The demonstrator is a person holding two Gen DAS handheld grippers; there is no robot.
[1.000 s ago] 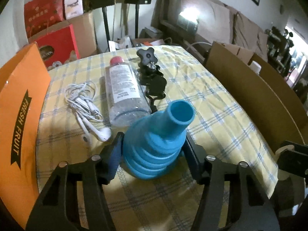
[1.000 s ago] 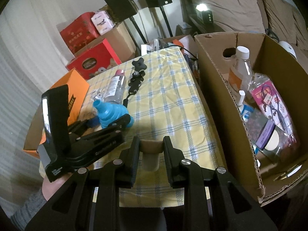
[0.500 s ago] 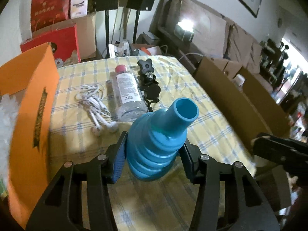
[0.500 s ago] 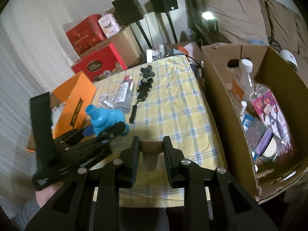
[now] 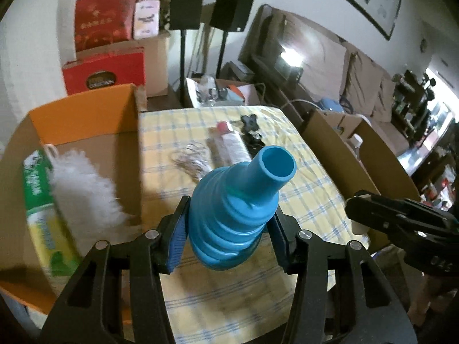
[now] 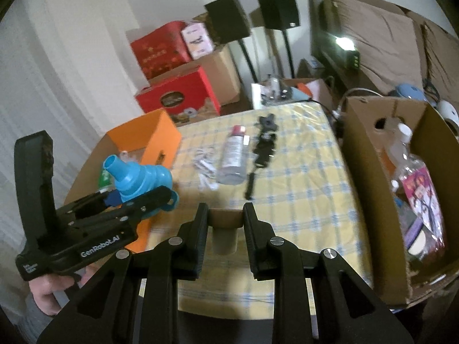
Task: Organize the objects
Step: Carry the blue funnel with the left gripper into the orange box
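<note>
I counted one blue funnel (image 5: pixel 235 209), one clear bottle with a pink cap (image 6: pixel 233 157), one bunch of white earphones (image 6: pixel 205 169), one black clamp with a knob (image 6: pixel 265 143), and two open boxes. The orange box (image 5: pixel 83 111) sat at the table's left edge. Inside it I saw one white fluffy duster (image 5: pixel 83 189) and one green and yellow pack (image 5: pixel 43 212). The brown cardboard box (image 6: pixel 364 154) stood at the table's right edge, with bottles and packets in it that I could not count well.

The table (image 6: pixel 301 200) had a yellow cloth with blue check lines. The bottle, the earphones and the clamp lay side by side near the far edge of the table. Behind it were two black speakers on stands (image 6: pixel 252 14), red boxes (image 6: pixel 178 91) and a brown sofa (image 5: pixel 344 66).

My left gripper (image 5: pixel 229 232) pointed down at a slant, up above the table's near left corner, just beside the orange box. Its two pads (image 5: pixel 176 240) pressed on the wide ribbed end of the blue funnel, one on each side, with the jaws partly apart. The funnel was off the table, its narrow spout pointing up and away. A hand (image 6: pixel 48 292) in a grey sleeve held that gripper's handle.

My right gripper (image 6: pixel 225 220) also slanted down, over the near edge of the table. Its jaws were close together, gripping a small tan piece (image 6: pixel 225 218). I could not tell what that piece was.
</note>
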